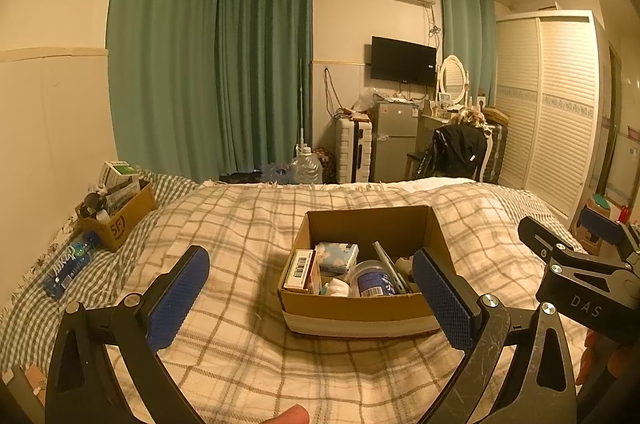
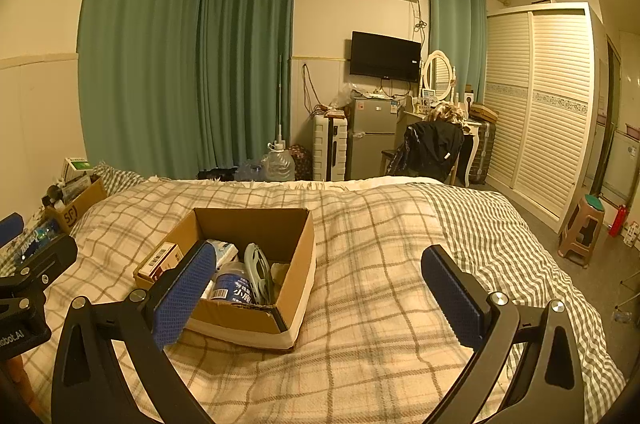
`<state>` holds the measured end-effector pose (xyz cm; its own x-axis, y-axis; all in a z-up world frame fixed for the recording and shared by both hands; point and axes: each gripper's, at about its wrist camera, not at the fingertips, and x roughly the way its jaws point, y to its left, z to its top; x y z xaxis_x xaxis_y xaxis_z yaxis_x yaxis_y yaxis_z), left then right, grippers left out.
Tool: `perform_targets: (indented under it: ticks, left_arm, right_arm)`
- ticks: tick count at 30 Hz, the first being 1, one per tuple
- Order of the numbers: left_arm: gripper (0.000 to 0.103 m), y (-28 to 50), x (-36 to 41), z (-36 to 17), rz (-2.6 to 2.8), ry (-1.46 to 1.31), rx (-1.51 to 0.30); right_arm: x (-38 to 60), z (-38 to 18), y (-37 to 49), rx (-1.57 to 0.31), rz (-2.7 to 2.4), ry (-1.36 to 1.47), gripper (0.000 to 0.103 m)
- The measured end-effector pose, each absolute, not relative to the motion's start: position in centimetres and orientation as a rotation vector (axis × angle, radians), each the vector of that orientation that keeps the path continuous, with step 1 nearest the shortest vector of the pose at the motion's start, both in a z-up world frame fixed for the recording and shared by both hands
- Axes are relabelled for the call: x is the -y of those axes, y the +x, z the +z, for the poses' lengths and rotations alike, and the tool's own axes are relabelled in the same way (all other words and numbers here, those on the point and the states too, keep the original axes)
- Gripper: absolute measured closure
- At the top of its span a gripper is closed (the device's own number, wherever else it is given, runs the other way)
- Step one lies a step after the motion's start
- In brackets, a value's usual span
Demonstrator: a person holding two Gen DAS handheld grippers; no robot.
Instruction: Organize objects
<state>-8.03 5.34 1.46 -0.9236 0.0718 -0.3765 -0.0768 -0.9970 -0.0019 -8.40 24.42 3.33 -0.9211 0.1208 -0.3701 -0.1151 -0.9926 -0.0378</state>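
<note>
An open cardboard box (image 1: 352, 308) sits on the plaid bed cover, also in the right wrist view (image 2: 256, 324). It holds a barcoded carton (image 1: 301, 270), a tissue pack (image 1: 336, 257), a blue-labelled tub (image 1: 374, 282) and a flat grey item (image 2: 258, 270). My left gripper (image 1: 312, 298) is open and empty, just short of the box. My right gripper (image 2: 320, 292) is open and empty, to the right of the box, its left finger (image 2: 184, 296) over the box's near corner. It also shows in the left wrist view (image 1: 576, 260).
A second cardboard box (image 1: 114, 214) full of small items stands at the bed's far left by the wall, with a blue water bottle (image 1: 70, 262) lying beside it. Beyond the bed are curtains, a fridge (image 1: 394, 140), a chair and a wardrobe. A stool (image 2: 582, 228) stands on the floor at right.
</note>
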Motion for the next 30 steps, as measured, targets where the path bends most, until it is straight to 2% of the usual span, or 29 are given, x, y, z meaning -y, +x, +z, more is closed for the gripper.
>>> perform_targets:
  ticks: [30]
  left_arm:
    - [0.000, -7.76, -5.76, 1.34, 2.998, -0.597, -0.039]
  right_arm:
    - [-24.18, 3.09, -8.37, 0.024, 2.966, -0.581, 0.000]
